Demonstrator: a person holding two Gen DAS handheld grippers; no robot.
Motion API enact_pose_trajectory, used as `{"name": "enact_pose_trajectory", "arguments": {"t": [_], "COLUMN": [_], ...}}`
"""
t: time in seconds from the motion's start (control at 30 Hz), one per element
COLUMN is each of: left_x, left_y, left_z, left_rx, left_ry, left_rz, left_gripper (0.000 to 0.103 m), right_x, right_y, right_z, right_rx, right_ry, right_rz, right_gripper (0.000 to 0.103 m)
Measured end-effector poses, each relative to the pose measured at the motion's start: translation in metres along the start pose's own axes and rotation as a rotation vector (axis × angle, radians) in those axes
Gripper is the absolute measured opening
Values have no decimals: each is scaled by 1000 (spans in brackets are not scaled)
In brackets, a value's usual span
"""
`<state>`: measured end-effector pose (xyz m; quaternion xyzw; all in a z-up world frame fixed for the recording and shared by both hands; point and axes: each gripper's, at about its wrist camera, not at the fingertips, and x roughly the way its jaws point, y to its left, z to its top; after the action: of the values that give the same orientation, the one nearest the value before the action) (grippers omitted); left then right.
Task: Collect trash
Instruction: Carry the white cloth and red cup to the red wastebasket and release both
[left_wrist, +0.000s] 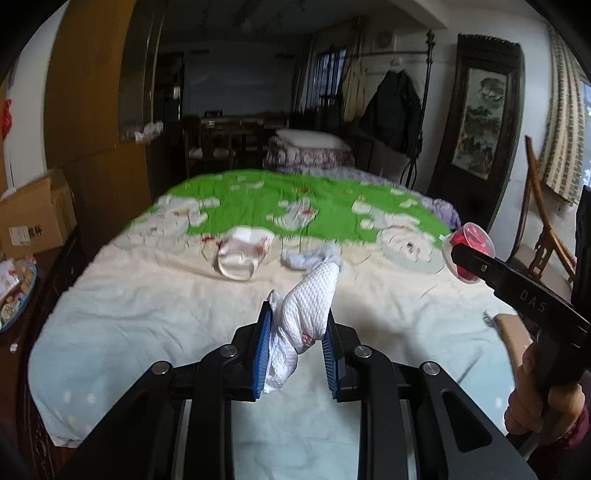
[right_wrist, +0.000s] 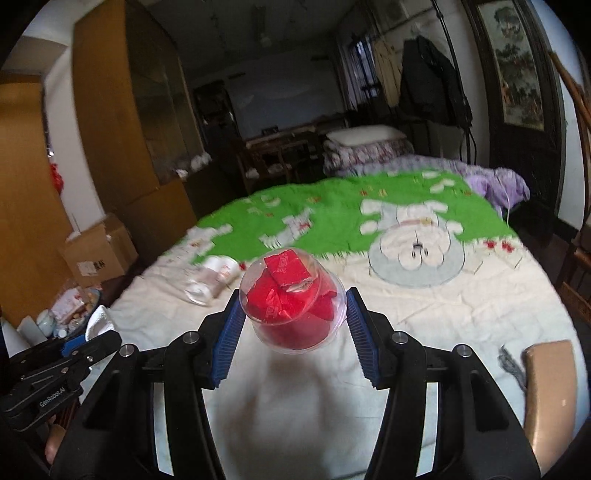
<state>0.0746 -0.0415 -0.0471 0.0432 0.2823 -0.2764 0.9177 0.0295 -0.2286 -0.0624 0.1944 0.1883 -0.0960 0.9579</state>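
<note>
**Both claws loaded, more litter on the bed**

Nearest you, your left gripper (left_wrist: 297, 345) is clamped on a crumpled white paper towel (left_wrist: 303, 321). The wad stands up between the blue pads (left_wrist: 263, 354) and pokes forward past the tips. Judge it light, soft and compressible. It will not slip, but a loose tail hangs low on the left side, so keep the squeeze on the thick middle.

Your right gripper (right_wrist: 291, 325) has its pads against the sides of a clear plastic cup (right_wrist: 291, 306) stuffed with red wrappers (right_wrist: 286, 295), held above the bed sheet (right_wrist: 424, 317). The cup looks thin, smooth and easily crushed. Hold it mid-wall with gentle pressure, and keep it from tipping so the wrappers stay inside.

Further out on the cream part of the sheet:
- A toppled paper cup (left_wrist: 242, 254), white with a red print, lies on its side. Probably light and crushable. Take it across the body.
- Beside it lies a pale blue crumpled rag or tissue (left_wrist: 310, 258). It is too blurred to name better. It looks soft, so pinch the bulk.

Beyond these the green cartoon quilt (left_wrist: 280, 195) covers the far half of the bed. No bin shows in either view.
</note>
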Motion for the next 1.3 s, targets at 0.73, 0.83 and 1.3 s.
{"name": "enact_pose_trajectory", "arguments": {"t": [0.73,0.83,1.3], "left_x": [-218,-224,-172], "left_y": [-22,-3,146], "left_z": [-29,-37,-119], "left_rx": [80,63,-178], "left_ry": [-313,-300,1], "left_rz": [241,292,429], "left_gripper": [26,26,26], "right_x": [-168,-158,-77], "right_y": [88,107,206], "right_z": [-7,-13,-66], "right_rx": [-135,-163,-327], "right_ry": [-221,-177,90], "right_rz": [331,373,450], "right_gripper": [55,55,55]}}
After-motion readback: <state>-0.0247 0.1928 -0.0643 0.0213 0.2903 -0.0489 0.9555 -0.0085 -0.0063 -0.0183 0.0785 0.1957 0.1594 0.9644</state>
